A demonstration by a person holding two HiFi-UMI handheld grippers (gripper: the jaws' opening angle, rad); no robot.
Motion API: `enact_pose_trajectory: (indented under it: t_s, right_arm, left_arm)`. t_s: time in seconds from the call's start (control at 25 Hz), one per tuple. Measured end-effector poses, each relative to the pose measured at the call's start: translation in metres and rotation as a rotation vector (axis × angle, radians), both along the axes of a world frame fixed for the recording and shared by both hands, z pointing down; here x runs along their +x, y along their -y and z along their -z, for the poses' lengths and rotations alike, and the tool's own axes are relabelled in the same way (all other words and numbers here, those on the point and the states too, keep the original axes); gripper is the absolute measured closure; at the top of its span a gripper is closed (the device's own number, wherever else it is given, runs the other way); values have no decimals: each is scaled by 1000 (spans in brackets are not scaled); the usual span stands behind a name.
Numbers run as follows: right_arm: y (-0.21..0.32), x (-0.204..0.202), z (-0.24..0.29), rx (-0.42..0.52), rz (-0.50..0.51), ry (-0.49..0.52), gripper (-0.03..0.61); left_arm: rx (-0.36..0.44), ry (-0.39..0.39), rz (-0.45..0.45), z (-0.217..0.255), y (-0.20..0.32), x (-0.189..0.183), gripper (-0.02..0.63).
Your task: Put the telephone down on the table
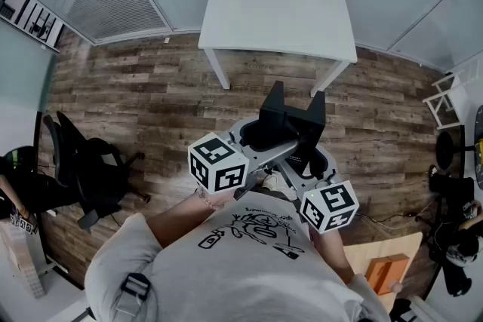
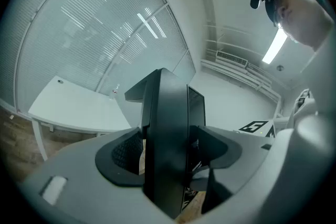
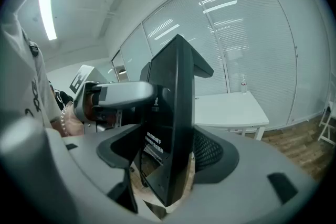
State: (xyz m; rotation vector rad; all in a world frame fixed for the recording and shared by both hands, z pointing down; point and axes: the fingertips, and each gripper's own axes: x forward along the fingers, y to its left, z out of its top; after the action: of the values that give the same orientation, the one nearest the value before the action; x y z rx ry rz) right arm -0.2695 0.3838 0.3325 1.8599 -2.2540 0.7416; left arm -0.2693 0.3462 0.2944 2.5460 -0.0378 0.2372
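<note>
Left gripper [image 1: 260,138] and right gripper [image 1: 313,154] both clamp the black telephone [image 1: 287,117] mid-frame, well short of the table [image 1: 279,11] above; uneven carrying might drop it.

— What colour is the telephone [image 1: 290,121]?
— Black all over. One face carries small white print, too fine to read.
— And the tongs?
— Left tongs [image 2: 168,149] and right tongs [image 3: 169,150] are both pale grey, with black pads that look mesh-dotted.
— The marker cubes [image 1: 217,162]?
— White, with black square patterns.
— Around them?
— White table [image 1: 279,11], floor [image 1: 136,94] in brown-grey wood planks, and a light grey shirt [image 1: 249,268] with a black line drawing.
</note>
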Motion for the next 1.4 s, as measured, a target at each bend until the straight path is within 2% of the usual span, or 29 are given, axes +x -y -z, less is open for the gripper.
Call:
enact_pose_trajectory:
  t_s: [0.68,0.92,1.4]
  right_arm:
    - [-39,57,3,25,4,4,285]
    - [-50,69,-8,6,15,16,285]
    - [5,80,-15,-17,19,25,286]
  left_arm:
    - [12,0,11,3,-39,57,282]
    - [-12,14,20,-9,-49,69,282]
    - [-33,17,28,-17,5,79,282]
